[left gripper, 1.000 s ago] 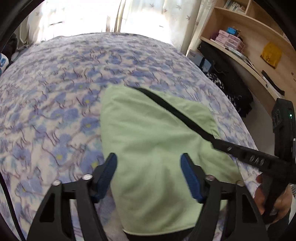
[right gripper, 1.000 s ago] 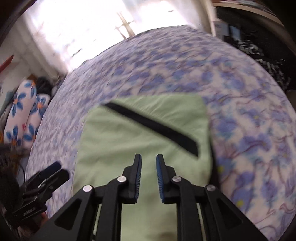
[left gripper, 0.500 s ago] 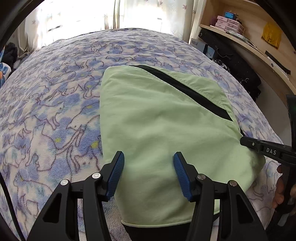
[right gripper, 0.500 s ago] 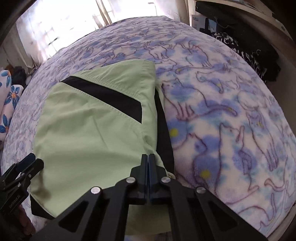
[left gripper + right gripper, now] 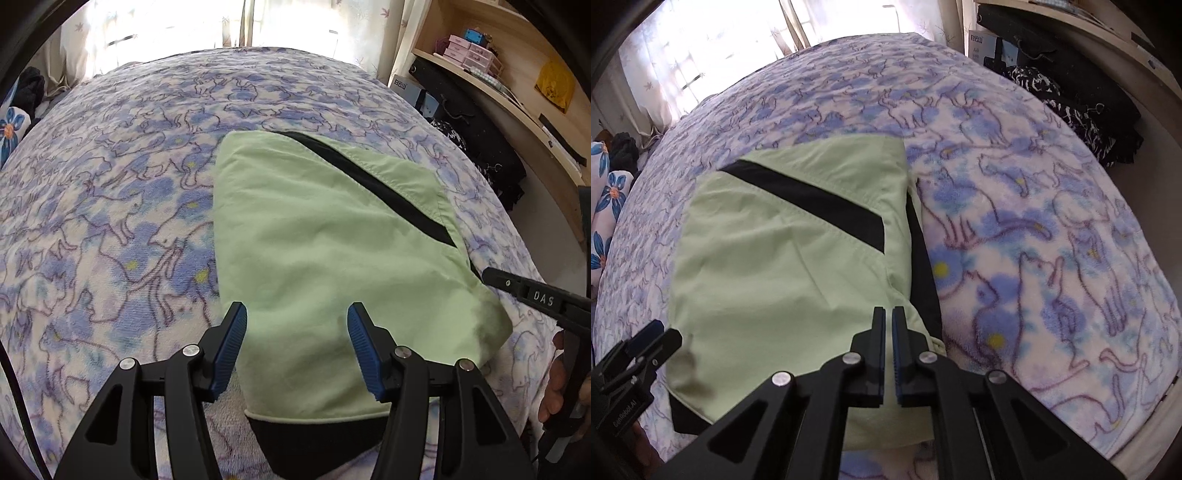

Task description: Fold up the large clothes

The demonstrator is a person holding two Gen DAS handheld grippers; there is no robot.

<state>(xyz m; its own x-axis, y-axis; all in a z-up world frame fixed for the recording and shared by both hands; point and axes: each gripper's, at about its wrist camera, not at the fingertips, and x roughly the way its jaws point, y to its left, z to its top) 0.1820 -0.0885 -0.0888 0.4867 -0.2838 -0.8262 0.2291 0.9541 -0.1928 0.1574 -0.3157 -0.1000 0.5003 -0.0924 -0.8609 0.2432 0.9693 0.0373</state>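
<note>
Right wrist view: your right claw (image 5: pixel 889 314) is pinched shut on the green garment's (image 5: pixel 783 266) edge; left claw (image 5: pixel 295 325) opening, astride it, gripping nothing.

Sunlit curtained window (image 5: pixel 155 33), wooden shelves (image 5: pixel 509 85)

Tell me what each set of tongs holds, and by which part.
Nothing is held. The left tongs stand open above the folded green garment, pads clear of it. The right tongs are shut, with no cloth seen between the pads, by its right edge.
</note>
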